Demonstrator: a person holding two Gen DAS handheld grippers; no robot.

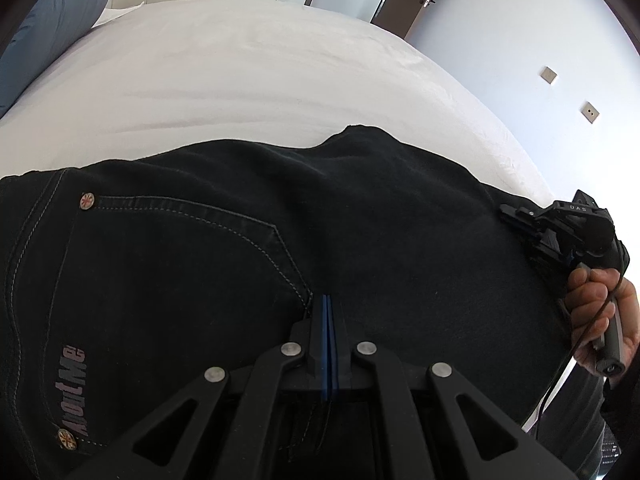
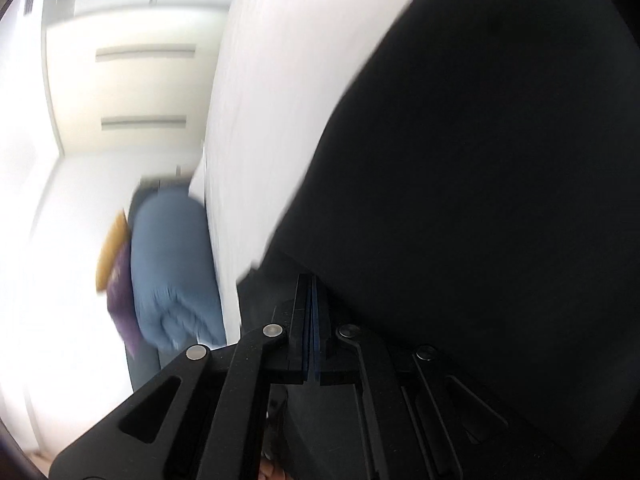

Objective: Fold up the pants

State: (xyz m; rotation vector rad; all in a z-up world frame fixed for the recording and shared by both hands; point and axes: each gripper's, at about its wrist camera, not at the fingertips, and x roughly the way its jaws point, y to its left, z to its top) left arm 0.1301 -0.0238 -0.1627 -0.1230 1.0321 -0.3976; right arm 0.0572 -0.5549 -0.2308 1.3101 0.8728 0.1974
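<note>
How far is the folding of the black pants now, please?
Done: the pants lie on the white bed, pocket side up. In hand: the left gripper and the right gripper both look shut on the fabric. Left: no finished fold shows yet; the folding itself remains.

pants showing black, pale stitching | bed sheet showing white | duvet showing blue | cushions showing purple, mustard
</note>
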